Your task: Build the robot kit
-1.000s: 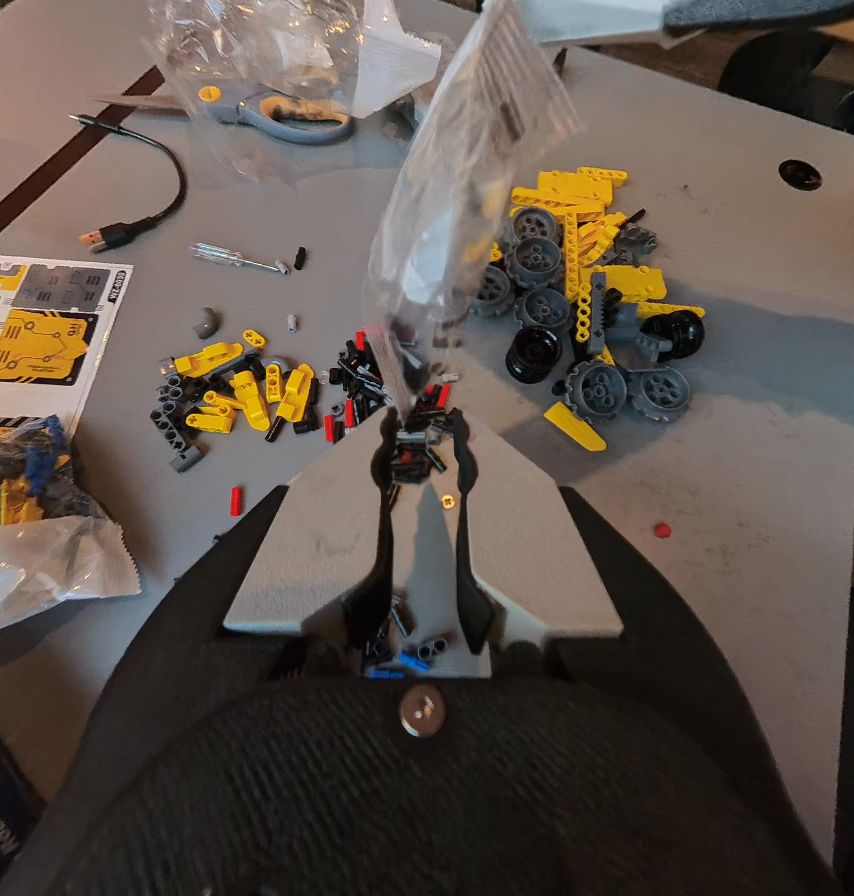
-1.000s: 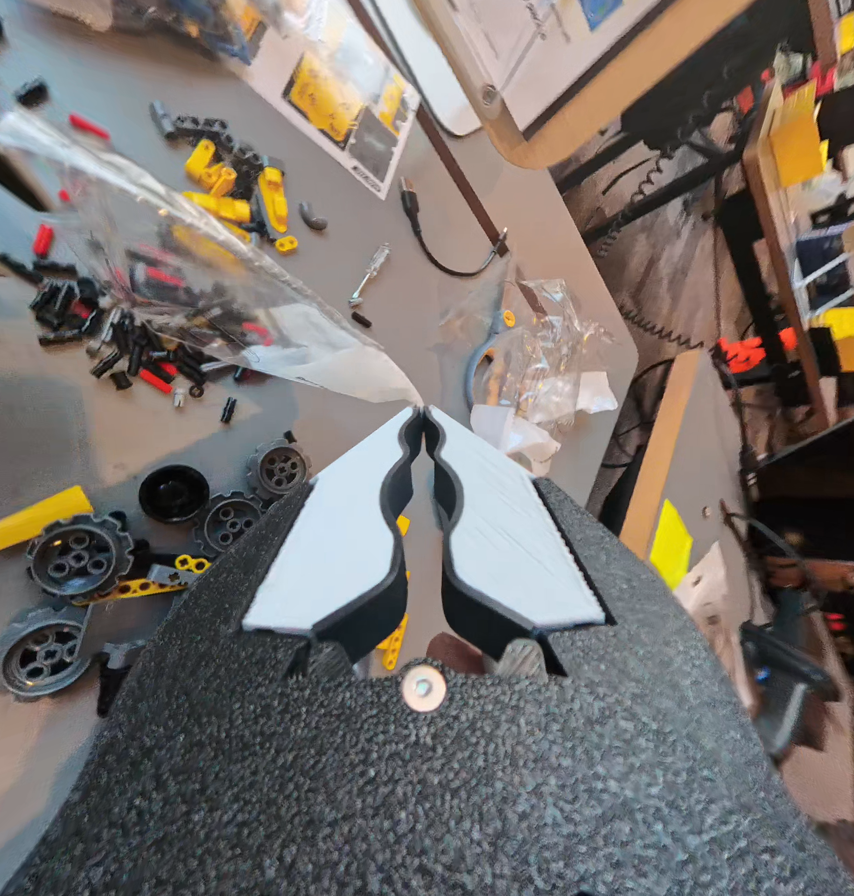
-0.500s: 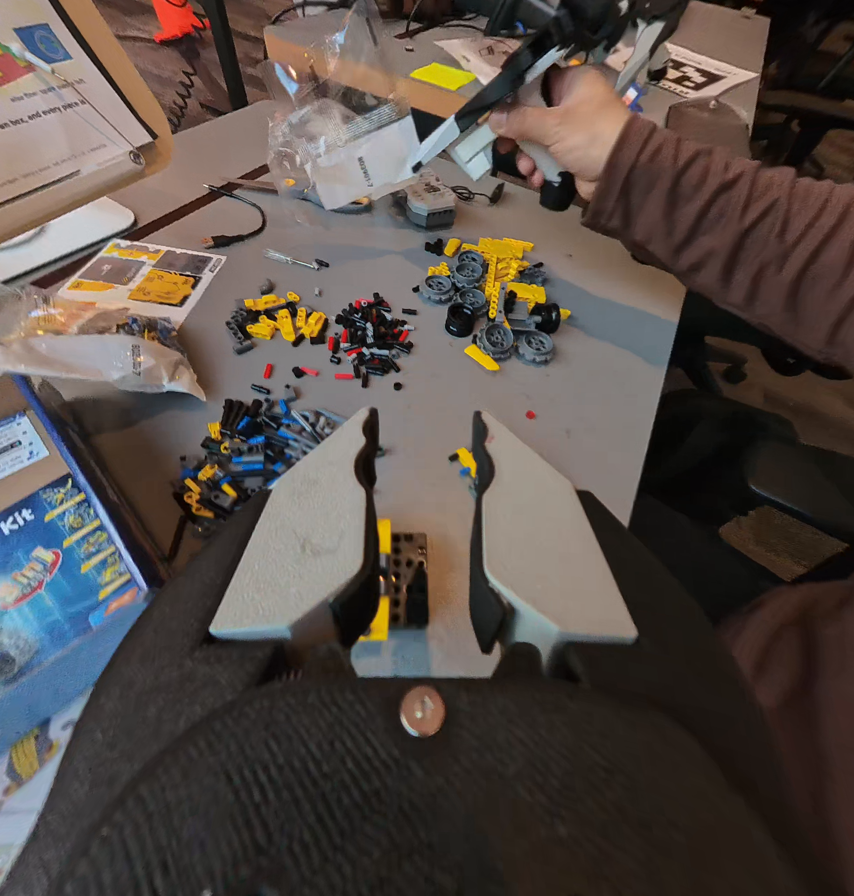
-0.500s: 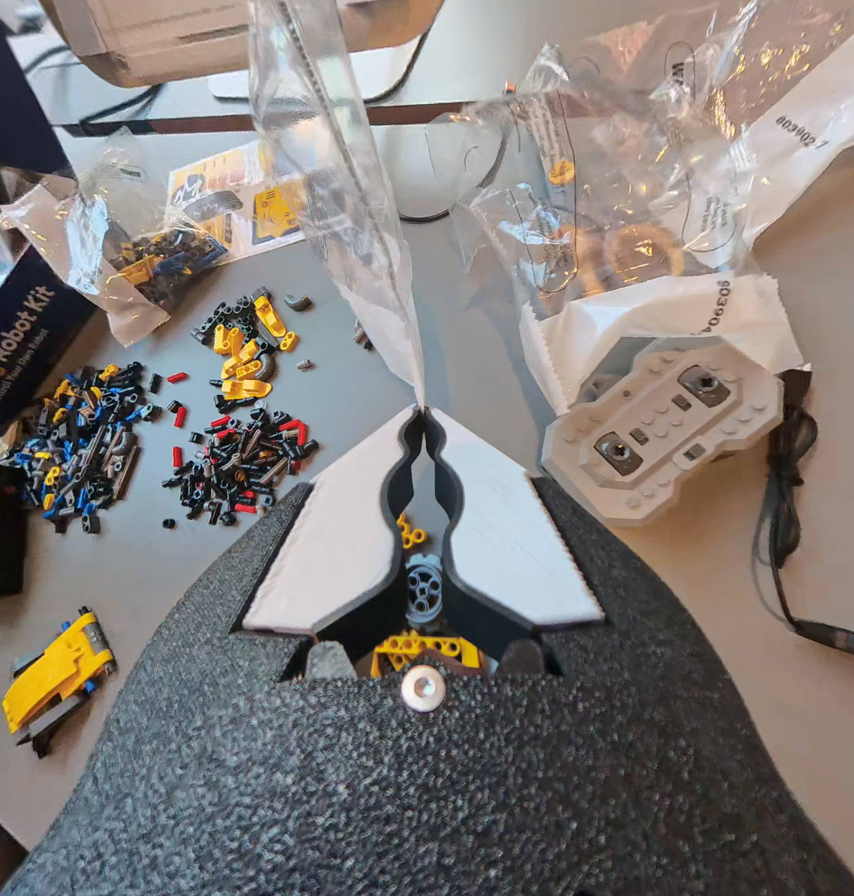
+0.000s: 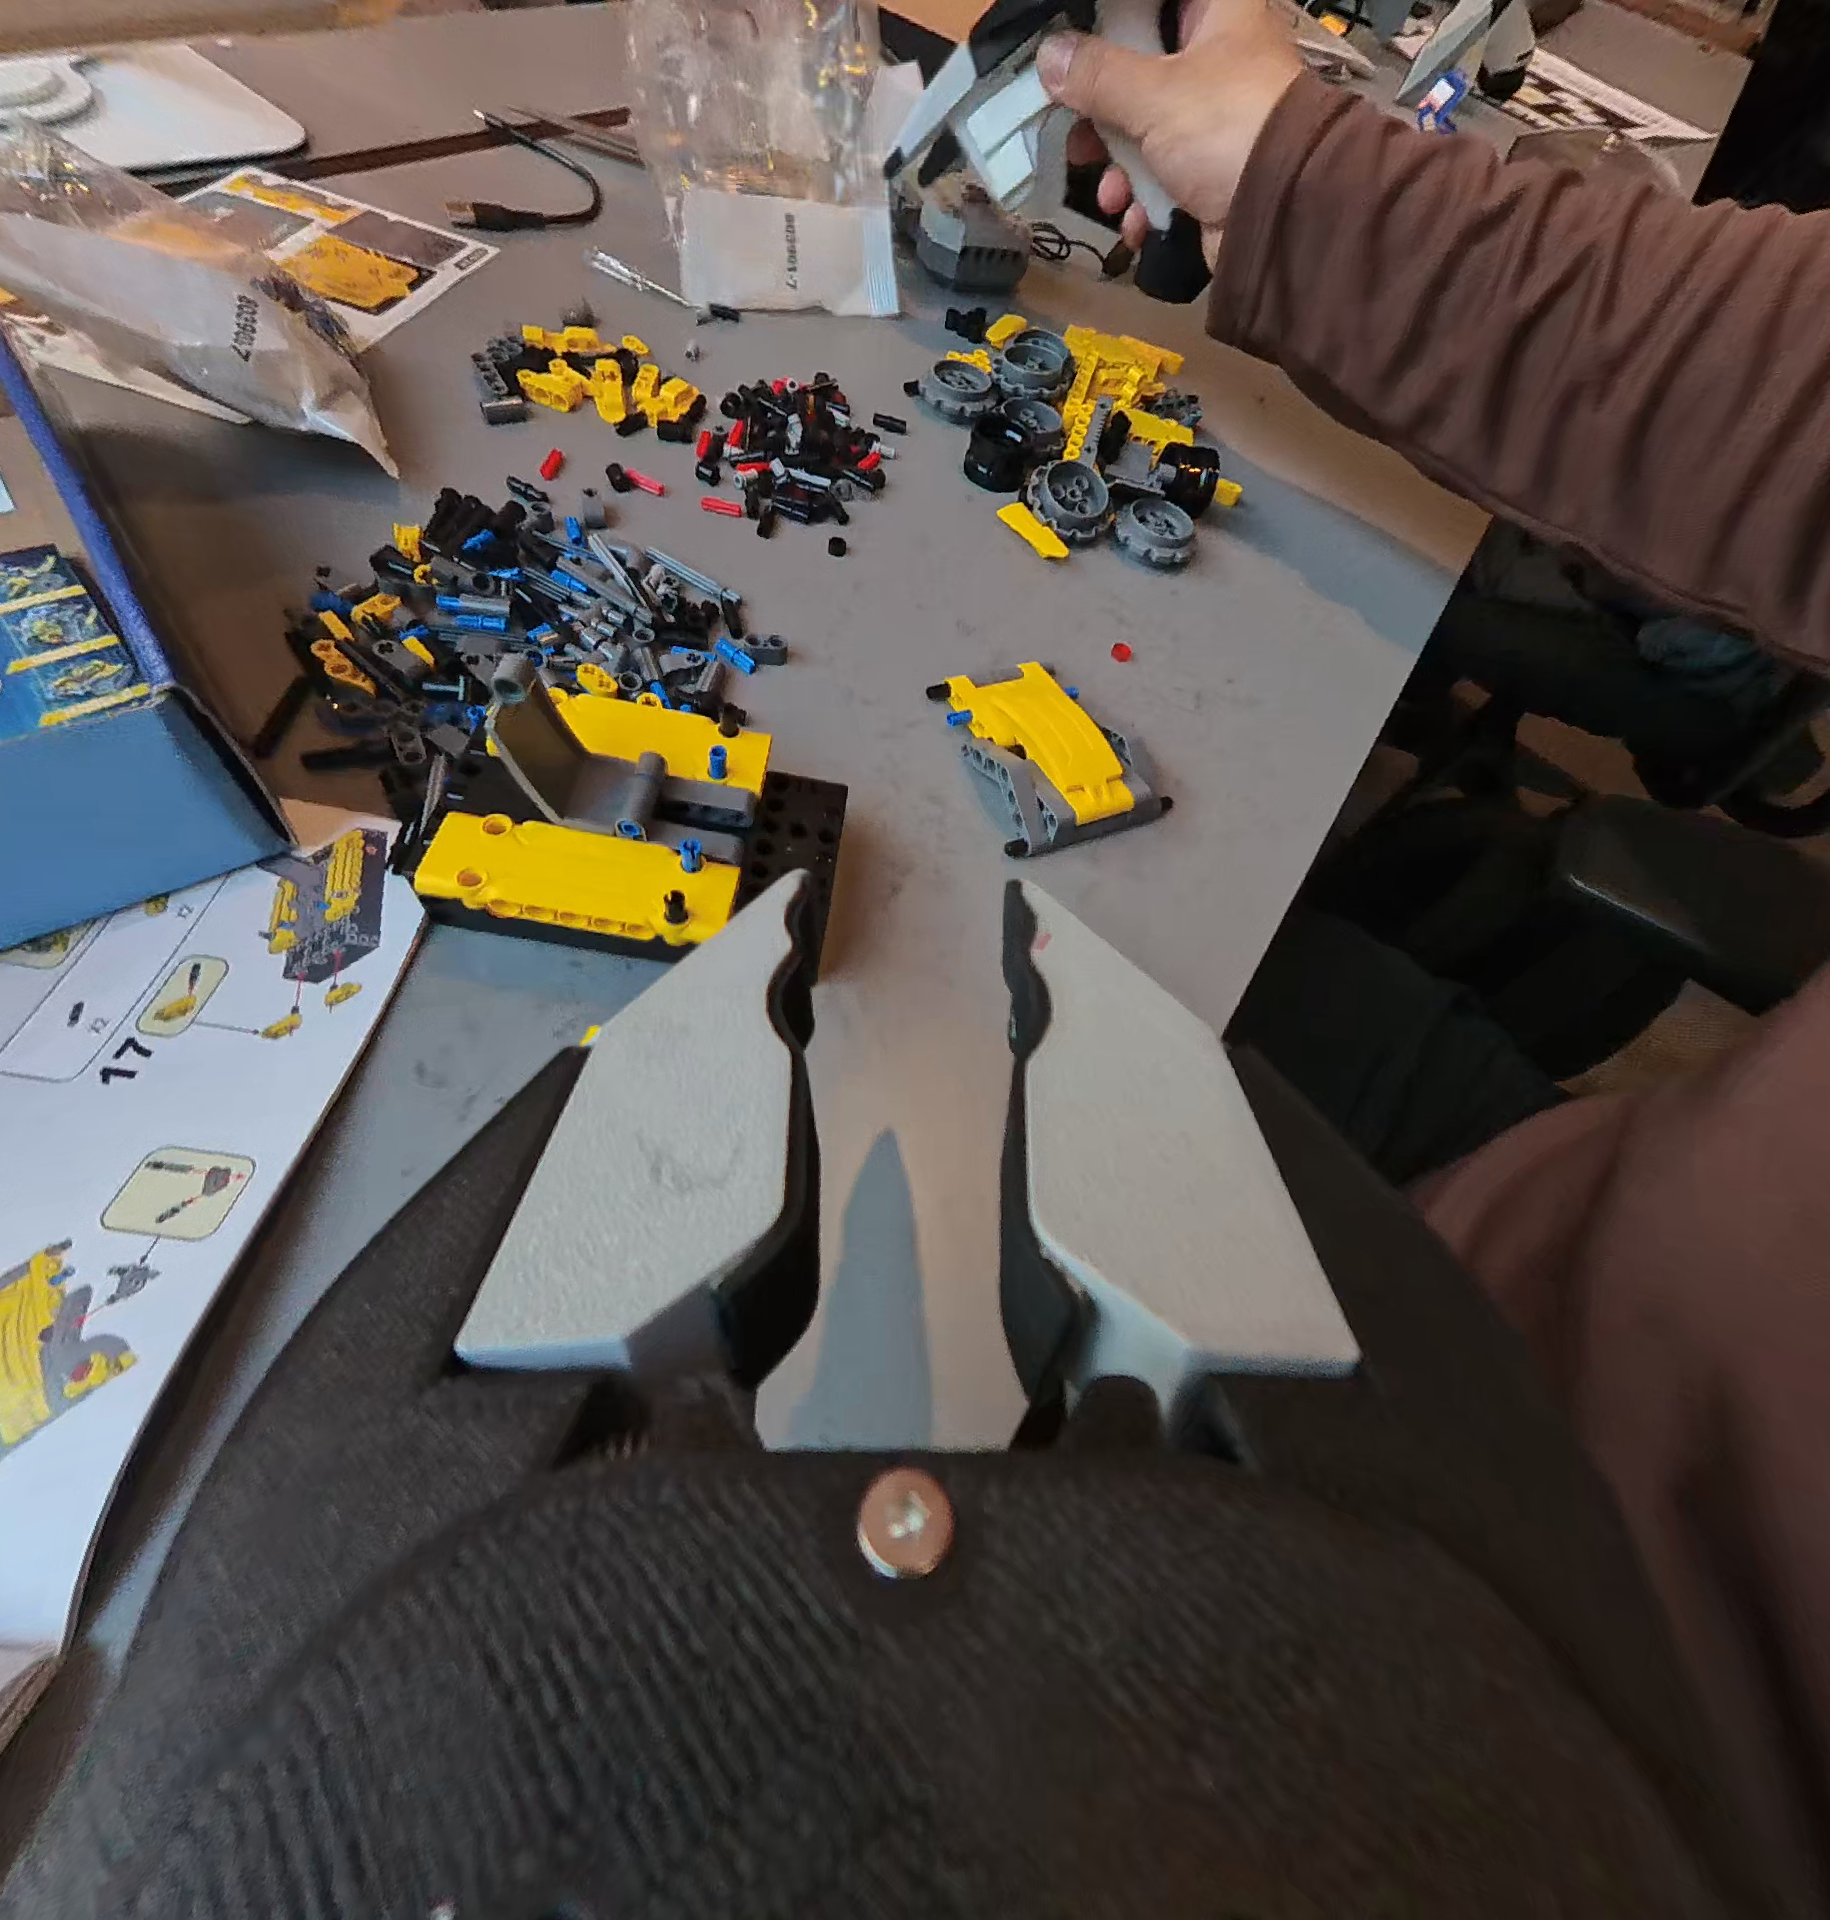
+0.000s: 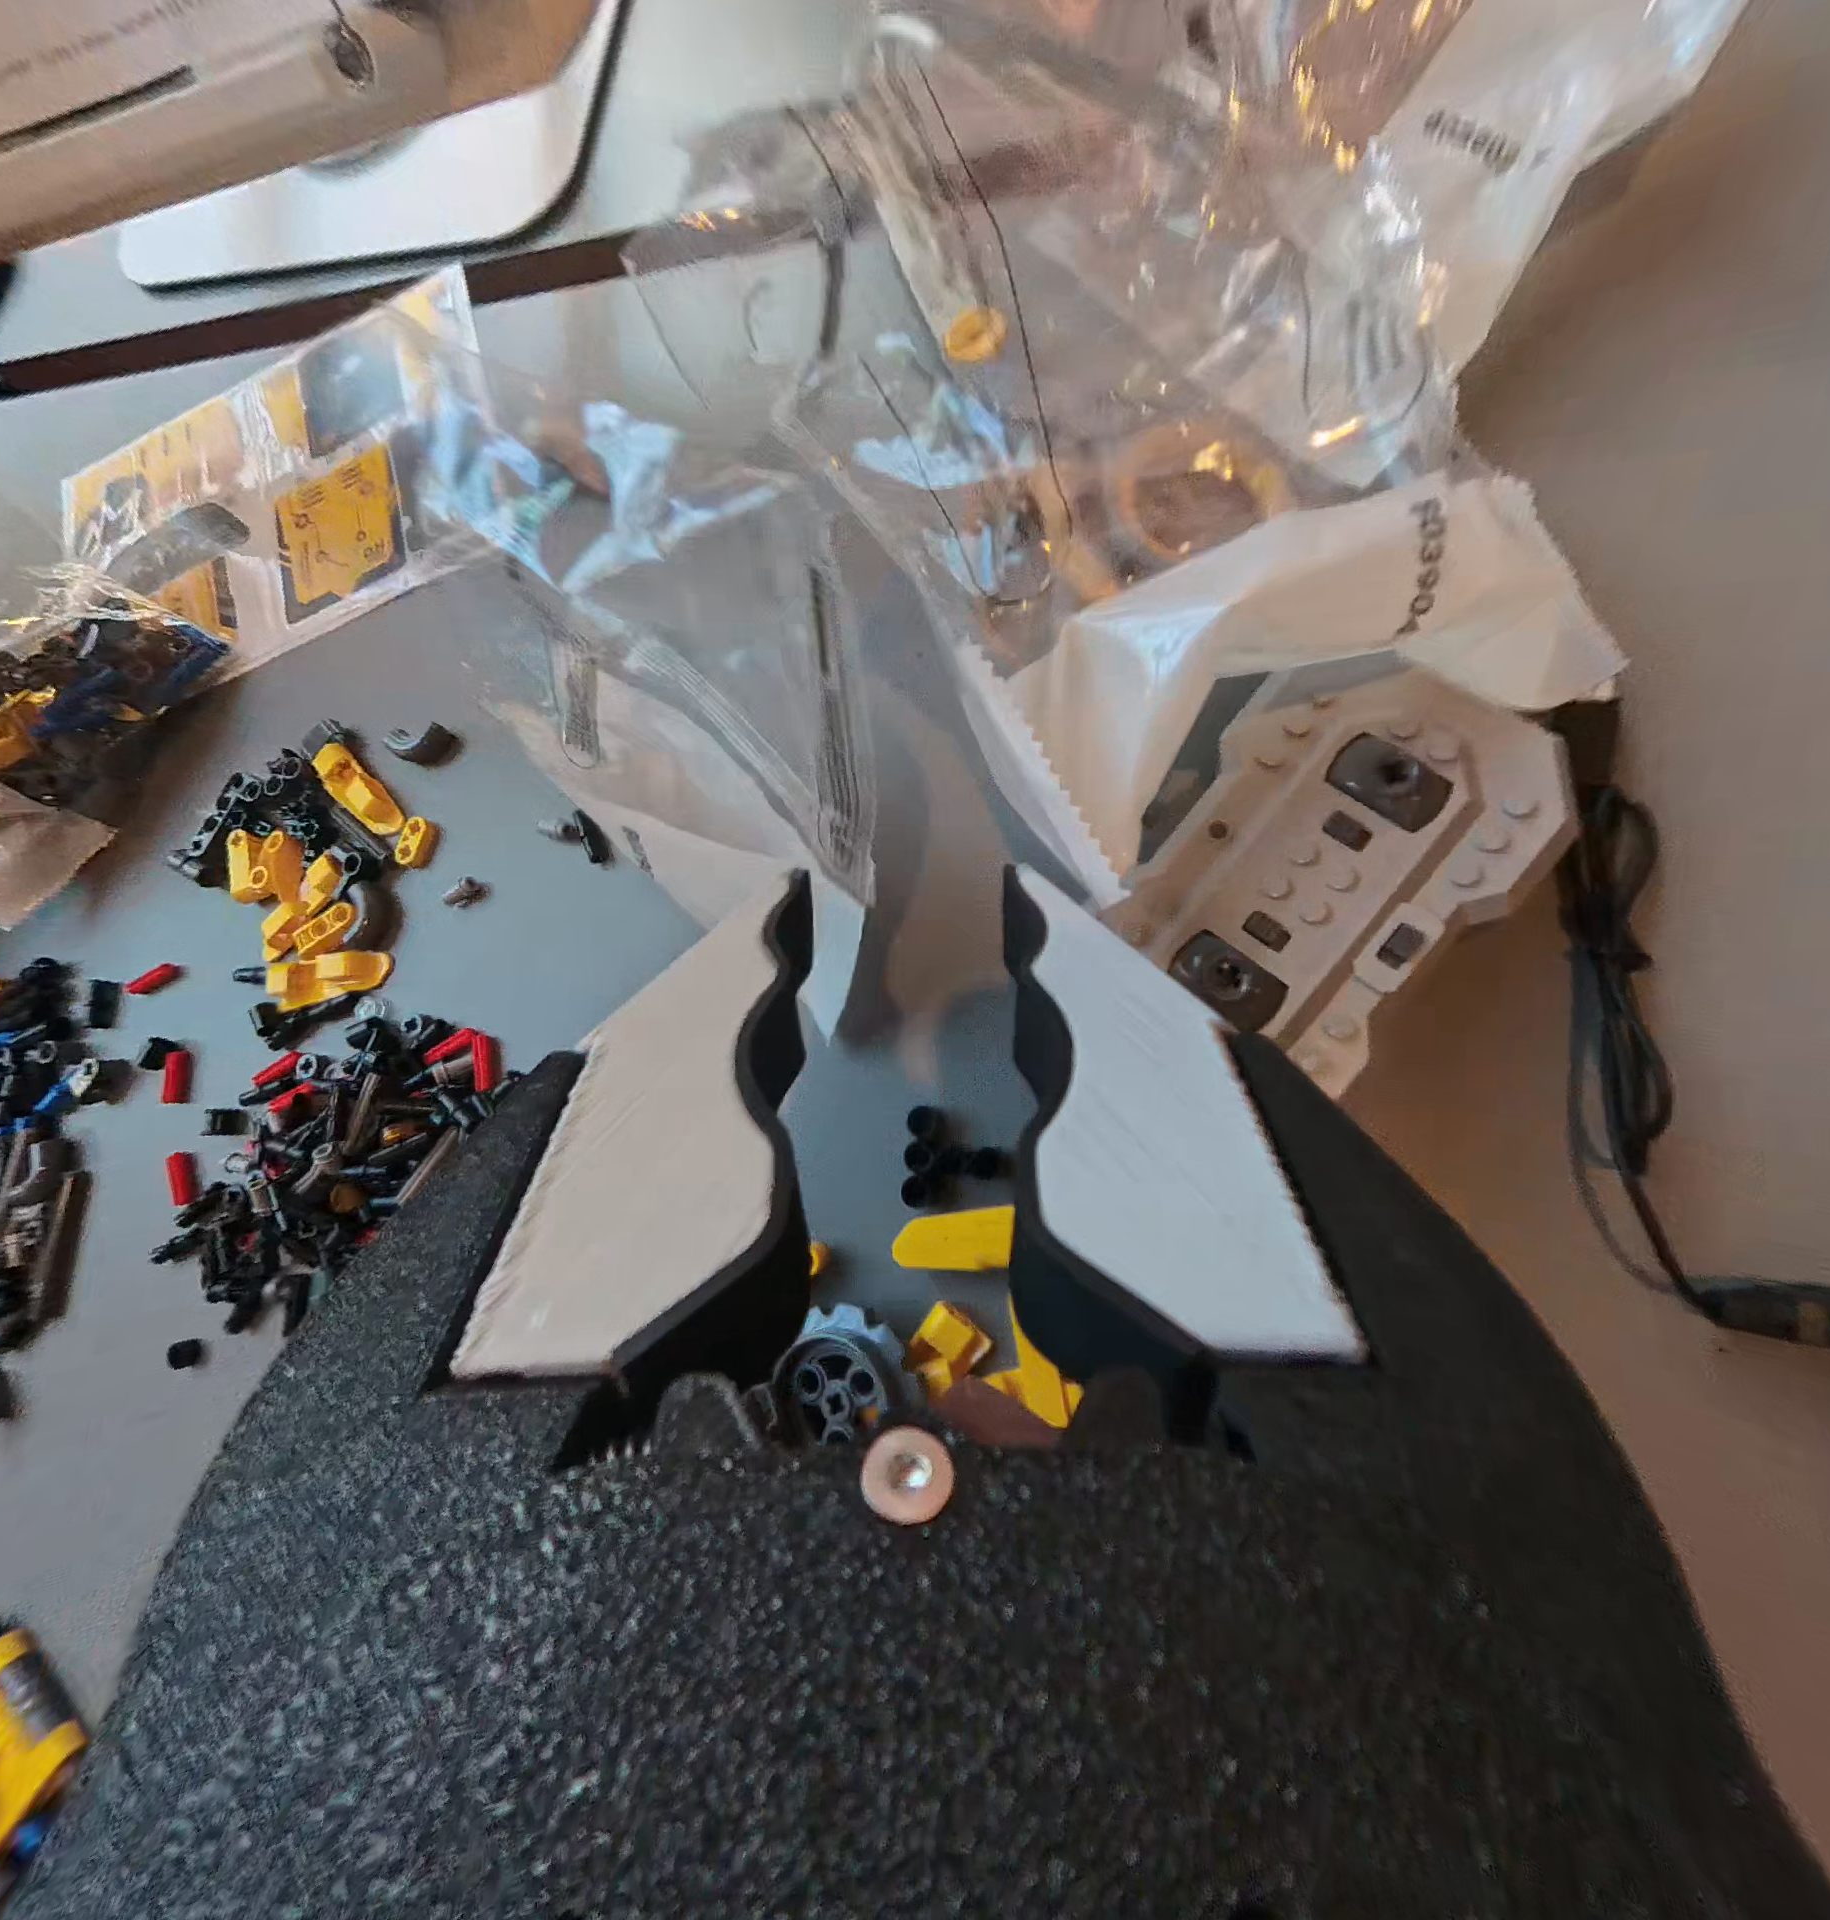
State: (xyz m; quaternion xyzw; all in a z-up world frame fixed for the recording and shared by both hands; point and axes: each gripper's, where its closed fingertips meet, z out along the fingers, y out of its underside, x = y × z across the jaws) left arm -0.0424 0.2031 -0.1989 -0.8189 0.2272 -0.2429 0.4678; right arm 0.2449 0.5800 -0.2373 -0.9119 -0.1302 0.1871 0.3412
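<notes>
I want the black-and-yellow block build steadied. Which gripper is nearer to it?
Left. The left gripper hovers open just beside the block build; the right gripper is across the table by the clear bags.

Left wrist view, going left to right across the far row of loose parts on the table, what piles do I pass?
Yellow-and-black connector pile → black-and-red pin pile → grey wheels and yellow beams pile.
</notes>
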